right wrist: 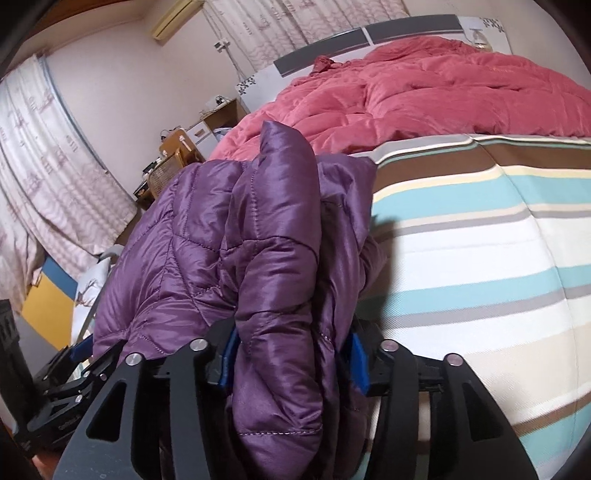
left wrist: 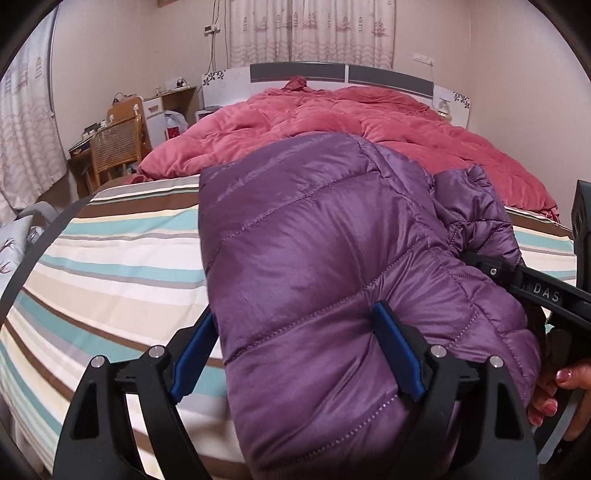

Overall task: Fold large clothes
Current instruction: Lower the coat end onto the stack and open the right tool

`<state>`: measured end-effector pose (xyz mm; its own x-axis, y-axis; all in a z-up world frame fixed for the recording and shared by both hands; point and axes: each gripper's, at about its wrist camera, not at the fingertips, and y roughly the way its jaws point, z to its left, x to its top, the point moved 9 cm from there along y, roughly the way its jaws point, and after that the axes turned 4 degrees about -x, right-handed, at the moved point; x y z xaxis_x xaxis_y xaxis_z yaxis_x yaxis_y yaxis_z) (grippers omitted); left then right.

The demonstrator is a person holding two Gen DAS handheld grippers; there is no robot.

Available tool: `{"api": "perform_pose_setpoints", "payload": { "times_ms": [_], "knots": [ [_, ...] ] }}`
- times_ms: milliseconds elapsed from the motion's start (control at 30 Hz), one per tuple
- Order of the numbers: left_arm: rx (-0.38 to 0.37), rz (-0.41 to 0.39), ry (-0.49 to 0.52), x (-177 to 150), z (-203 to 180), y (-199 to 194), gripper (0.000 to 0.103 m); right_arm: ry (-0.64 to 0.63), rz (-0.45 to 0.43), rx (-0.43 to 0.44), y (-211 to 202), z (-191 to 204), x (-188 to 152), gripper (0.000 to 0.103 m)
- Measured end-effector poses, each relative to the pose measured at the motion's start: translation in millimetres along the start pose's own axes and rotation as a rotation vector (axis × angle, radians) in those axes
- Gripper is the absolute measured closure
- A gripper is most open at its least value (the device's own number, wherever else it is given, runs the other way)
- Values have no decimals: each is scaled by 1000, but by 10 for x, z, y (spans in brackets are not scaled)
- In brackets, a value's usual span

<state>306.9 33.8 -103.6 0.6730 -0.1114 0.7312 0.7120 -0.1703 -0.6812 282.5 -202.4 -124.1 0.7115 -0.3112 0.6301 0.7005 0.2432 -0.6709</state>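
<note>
Blue pads (left wrist: 397,354) of the left hand-held gripper (left wrist: 295,354) stand wide apart astride the folded purple puffer jacket (left wrist: 314,258) lying on the striped bed (left wrist: 110,258); no squeeze is seen. Bunched jacket layers are clamped between the right hand-held gripper (right wrist: 291,354). One jacket and two grippers are counted. Light, soft, slippery fabric is judged; quilted seams or edges should be taken.

Striped bedsheet (left wrist: 122,254), rumpled pink duvet (left wrist: 332,122), wicker chair (left wrist: 118,147), patterned curtains (left wrist: 310,29), grey-banded headboard (left wrist: 299,74)
</note>
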Motion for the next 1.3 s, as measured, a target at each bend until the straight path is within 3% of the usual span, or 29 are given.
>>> {"api": "perform_pose_setpoints", "payload": {
  "times_ms": [167, 267, 400, 667, 900, 1100, 1300],
  "knots": [
    [18, 2, -24, -15, -17, -232, 9, -46, -27, -70, -126, -24, -39, 53],
    [41, 34, -26, -66, 16, -114, 6, -34, -7, -91, -45, -73, -125, 50],
    [8, 72, -88, -170, 81, 80, 2, -11, 29, -107, 84, -166, -150, 40],
    [57, 61, -77, -213, 47, -100, 2, -65, 24, -204, -123, -88, -137, 38],
    [45, 52, -101, -324, 17, -379, 2, -14, -16, -195, -499, -52, -215, 37],
    [64, 87, -53, -457, -44, -277, 2, -139, 41, -328, -334, -107, -422, 31],
    [87, 88, -21, -454, -80, -432, 2, -89, 36, -300, -515, -58, -397, 31]
  ]
}}
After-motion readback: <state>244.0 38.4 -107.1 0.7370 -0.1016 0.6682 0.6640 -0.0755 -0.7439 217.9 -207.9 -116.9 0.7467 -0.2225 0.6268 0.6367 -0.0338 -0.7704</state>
